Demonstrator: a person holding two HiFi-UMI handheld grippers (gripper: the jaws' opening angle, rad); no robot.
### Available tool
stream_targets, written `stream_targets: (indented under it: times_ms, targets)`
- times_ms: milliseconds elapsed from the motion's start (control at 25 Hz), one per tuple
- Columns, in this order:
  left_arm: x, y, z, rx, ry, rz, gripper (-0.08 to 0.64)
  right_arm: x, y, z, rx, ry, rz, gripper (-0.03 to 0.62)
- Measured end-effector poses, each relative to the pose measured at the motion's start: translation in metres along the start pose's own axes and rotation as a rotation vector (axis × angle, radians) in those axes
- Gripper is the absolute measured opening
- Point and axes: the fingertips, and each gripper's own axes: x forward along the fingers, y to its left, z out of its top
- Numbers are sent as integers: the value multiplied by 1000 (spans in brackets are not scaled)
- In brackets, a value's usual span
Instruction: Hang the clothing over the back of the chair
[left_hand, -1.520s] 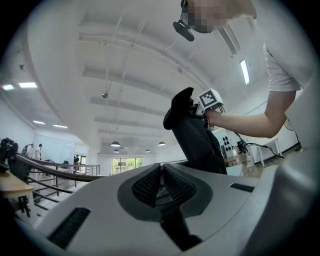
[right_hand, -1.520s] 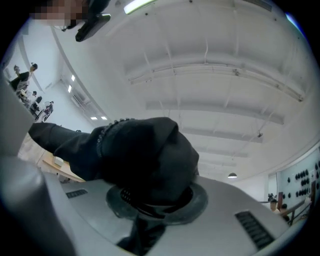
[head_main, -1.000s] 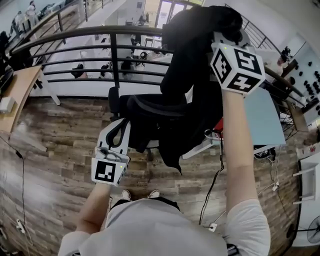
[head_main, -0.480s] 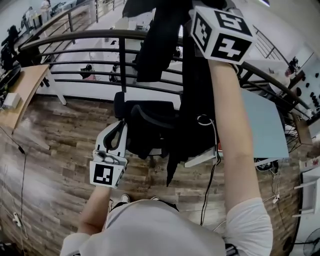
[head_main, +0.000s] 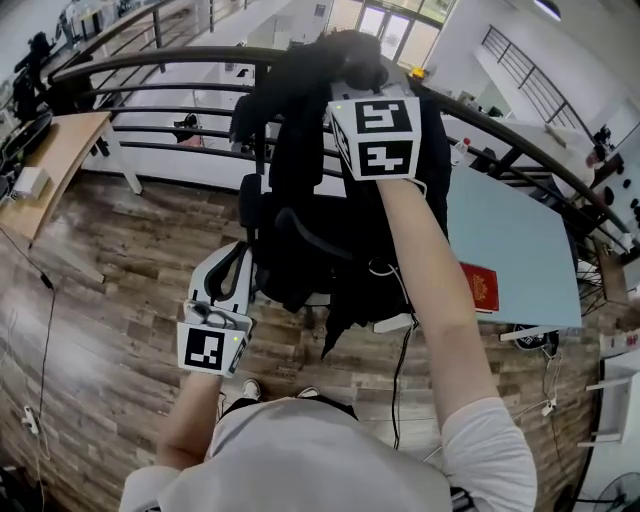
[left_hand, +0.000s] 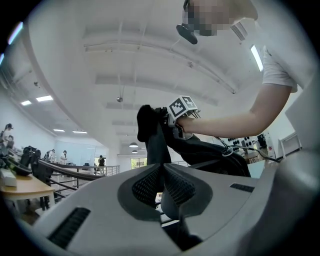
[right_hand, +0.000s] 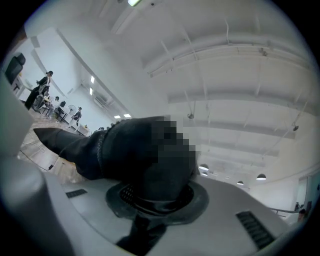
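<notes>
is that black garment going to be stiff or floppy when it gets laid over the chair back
Probably floppy: the black garment hangs in limp folds from the right gripper, so it should drape over the chair. It seems light, carried high by one small pinch. Its long trailing end could drag it off if draped unevenly.

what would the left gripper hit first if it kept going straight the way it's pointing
The black clothing: a strip of it looks pinched in the left gripper's tongs and hangs straight ahead. What lies behind it is unclear.
</notes>
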Motion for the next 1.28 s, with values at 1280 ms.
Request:
stream_targets:
  times_ms: [1280]
  targets:
    - [-18, 4, -18, -37, 37, -11, 40, -39, 126, -216, -218, 850, 586, 310]
